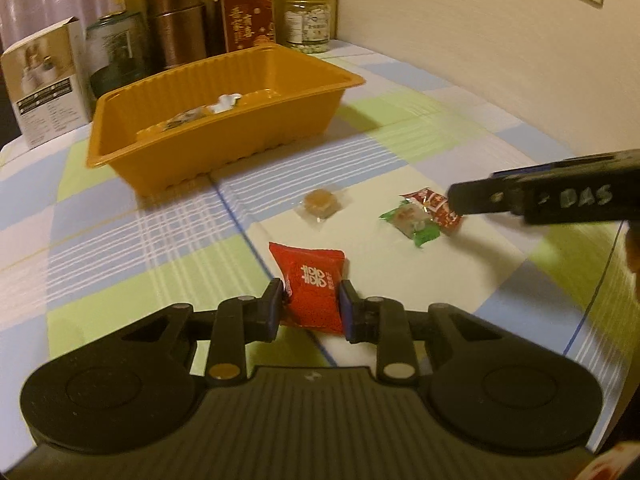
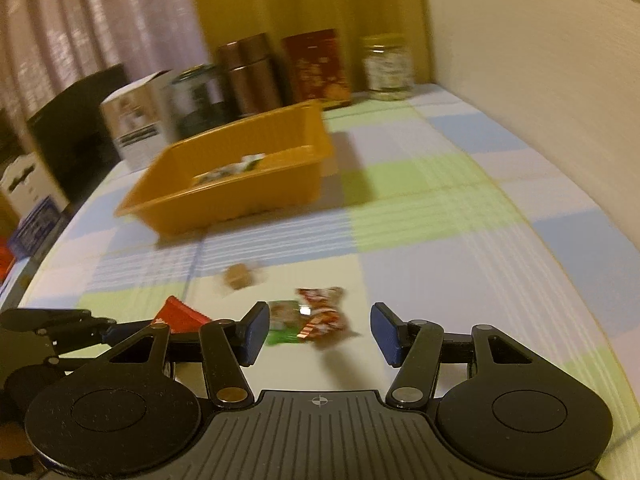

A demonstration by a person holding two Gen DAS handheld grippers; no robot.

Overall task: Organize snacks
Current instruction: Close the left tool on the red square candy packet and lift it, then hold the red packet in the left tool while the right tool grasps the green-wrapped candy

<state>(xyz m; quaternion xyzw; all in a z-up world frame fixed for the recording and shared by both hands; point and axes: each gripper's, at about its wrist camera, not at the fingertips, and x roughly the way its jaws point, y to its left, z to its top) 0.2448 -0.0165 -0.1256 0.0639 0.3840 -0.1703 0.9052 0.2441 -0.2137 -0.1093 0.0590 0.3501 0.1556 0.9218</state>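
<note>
A red snack packet (image 1: 308,264) with white characters lies on the checked tablecloth, and my left gripper (image 1: 311,286) is shut on its two sides. The same packet (image 2: 180,316) shows at the left of the right wrist view. My right gripper (image 2: 319,316) stands open low over a green-wrapped candy (image 2: 282,320) and a red-patterned candy (image 2: 324,308); both lie between its fingers, near the left one. A brown candy (image 1: 320,202) in clear wrap lies farther out. The orange tray (image 1: 224,140) behind holds a few wrapped snacks.
Along the back stand a white box (image 1: 44,92), a dark green tin (image 1: 116,52), a copper canister (image 1: 176,24), a red box (image 1: 248,16) and a glass jar (image 1: 308,22). A wall (image 1: 480,60) borders the table's right side. The table's left edge drops off beside dark boxes (image 2: 72,136).
</note>
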